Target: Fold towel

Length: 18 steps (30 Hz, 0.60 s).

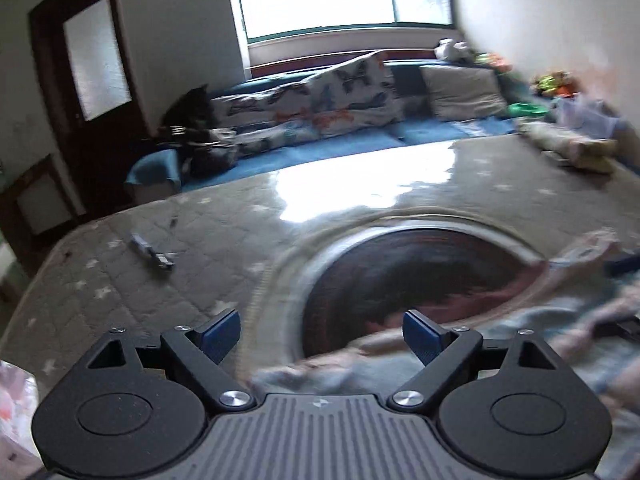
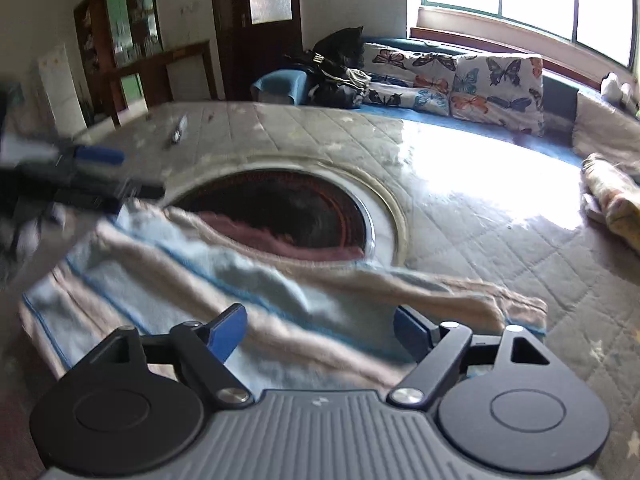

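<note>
The left hand-held gripper (image 1: 322,332) and the right hand-held gripper (image 2: 320,330) both gape wide, holding nothing, above the striped blue-and-beige towel (image 2: 224,276) lying rumpled on the quilted table (image 2: 480,224), partly across its round dark inset (image 2: 280,208).

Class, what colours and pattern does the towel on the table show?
The towel has light blue and beige stripes with thin darker blue lines, clearest in the right wrist view.

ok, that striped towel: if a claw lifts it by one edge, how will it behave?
Probably floppy: the towel lies rumpled in soft folds, so it should droop rather than hold shape. Likely light; it looks thin. Its nap may drag on the quilted cover, and part may sag into the round opening.
</note>
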Motion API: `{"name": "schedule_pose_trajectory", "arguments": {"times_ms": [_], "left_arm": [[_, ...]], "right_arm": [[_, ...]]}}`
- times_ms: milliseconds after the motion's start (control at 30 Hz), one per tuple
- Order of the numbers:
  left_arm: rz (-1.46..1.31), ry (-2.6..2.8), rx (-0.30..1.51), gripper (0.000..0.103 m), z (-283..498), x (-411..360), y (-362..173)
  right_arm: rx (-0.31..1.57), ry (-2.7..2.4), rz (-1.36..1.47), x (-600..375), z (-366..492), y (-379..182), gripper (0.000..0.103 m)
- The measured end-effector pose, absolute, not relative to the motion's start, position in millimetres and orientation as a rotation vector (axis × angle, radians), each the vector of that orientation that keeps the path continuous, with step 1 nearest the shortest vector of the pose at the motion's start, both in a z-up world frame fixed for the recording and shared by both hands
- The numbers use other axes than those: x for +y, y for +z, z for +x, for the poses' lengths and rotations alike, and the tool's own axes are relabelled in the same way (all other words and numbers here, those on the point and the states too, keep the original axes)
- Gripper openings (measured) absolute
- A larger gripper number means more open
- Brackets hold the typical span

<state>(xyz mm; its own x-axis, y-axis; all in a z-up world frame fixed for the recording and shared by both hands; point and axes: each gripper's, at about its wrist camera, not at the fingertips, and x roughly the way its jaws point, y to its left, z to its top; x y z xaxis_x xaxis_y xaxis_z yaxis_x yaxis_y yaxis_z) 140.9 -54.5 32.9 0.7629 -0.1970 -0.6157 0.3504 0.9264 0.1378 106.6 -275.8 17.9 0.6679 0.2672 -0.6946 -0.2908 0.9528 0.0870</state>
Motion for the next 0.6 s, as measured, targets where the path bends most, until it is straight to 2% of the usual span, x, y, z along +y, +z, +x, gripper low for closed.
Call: {"name": "schedule_pose_trajectory", "arguments": {"times_ms": [300, 600], "left_arm": [[0.275, -0.304, 0.719, 0.092, 142, -62, 2], [0.244, -0.342, 0.679, 0.103, 104, -55, 16]], "right_arm": [[0.837, 0.287, 0.035, -299, 147, 6, 0.076], [0.806, 0.281, 0.062, -324, 93, 37, 0.077]]}}
